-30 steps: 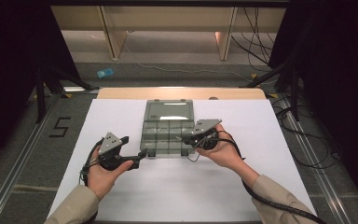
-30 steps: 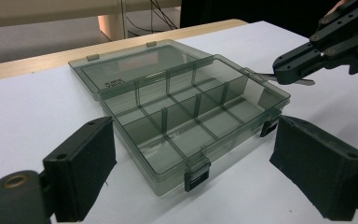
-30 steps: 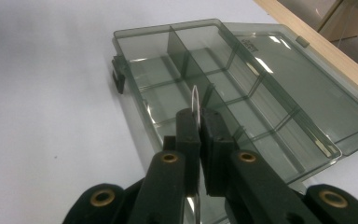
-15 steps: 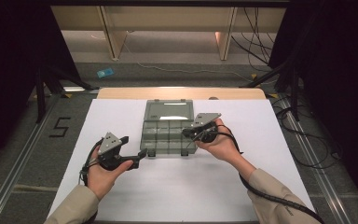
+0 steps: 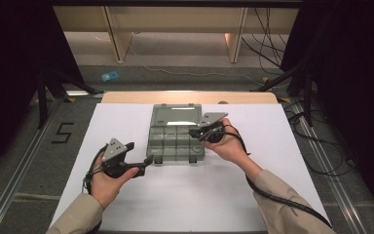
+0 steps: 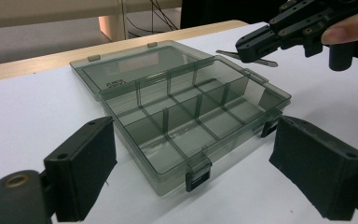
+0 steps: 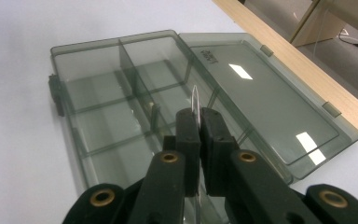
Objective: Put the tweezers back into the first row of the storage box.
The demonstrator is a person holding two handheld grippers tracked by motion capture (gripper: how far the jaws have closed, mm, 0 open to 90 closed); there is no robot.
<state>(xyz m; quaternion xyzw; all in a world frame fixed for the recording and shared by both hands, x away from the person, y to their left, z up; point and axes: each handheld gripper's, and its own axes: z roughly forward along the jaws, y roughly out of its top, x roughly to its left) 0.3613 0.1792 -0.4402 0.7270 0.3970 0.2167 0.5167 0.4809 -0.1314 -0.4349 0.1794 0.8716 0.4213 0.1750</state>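
At the far left of the high view, dark floor [image 5: 24, 146] runs beside the table, marked with a white number 5 [image 5: 63, 132], with a metal rail [image 5: 19, 180] along it. A small blue scrap [image 5: 109, 76] lies on the floor farther back.

The table is covered by a white sheet [image 5: 185, 195], with a strip of bare wood [image 5: 190, 97] showing at its far edge. Beyond it stand pale wooden furniture legs [image 5: 117, 34] on grey floor.

The left gripper [image 5: 143, 163] is held in the person's left hand [image 5: 108, 184] over the sheet, just beside the box's near left corner, its jaws wide apart with nothing between them.

The clear, smoky plastic box [image 5: 175, 139] sits in the middle of the sheet, lid [image 5: 177, 115] laid open flat toward the far edge, its compartments looking empty.

The right gripper [image 5: 195, 132] hovers over the box's right side, jaws pressed together on a thin, clear plate [image 7: 195, 105], probably a divider.

At the right, black cables [image 5: 321, 146] trail over the floor.
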